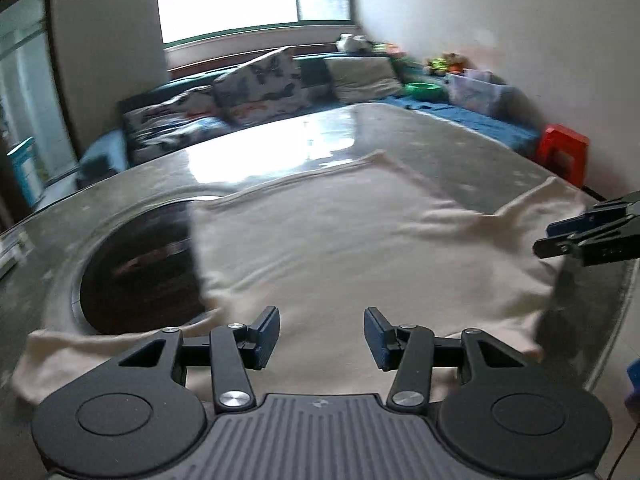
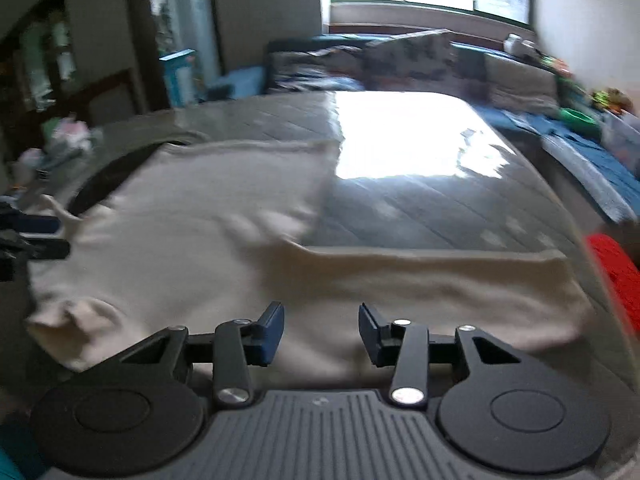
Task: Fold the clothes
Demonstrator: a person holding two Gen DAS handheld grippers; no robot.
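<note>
A cream-white garment (image 1: 340, 236) lies spread flat on a glossy grey table (image 1: 420, 136). One sleeve trails off at the near left (image 1: 56, 360). My left gripper (image 1: 320, 336) is open and empty, hovering over the garment's near edge. My right gripper (image 2: 320, 332) is also open and empty, over the near part of the garment (image 2: 200, 216), with a sleeve (image 2: 460, 280) stretching to the right. The right gripper's fingers also show at the right edge of the left wrist view (image 1: 592, 236). The left gripper's fingers show at the left edge of the right wrist view (image 2: 28, 236).
A dark round recess (image 1: 136, 260) in the table sits partly under the garment's left side. A sofa with patterned cushions (image 1: 256, 88) stands beyond the table. A red stool (image 1: 562, 152) stands at the right. Clutter lies by the table's far left (image 2: 68, 136).
</note>
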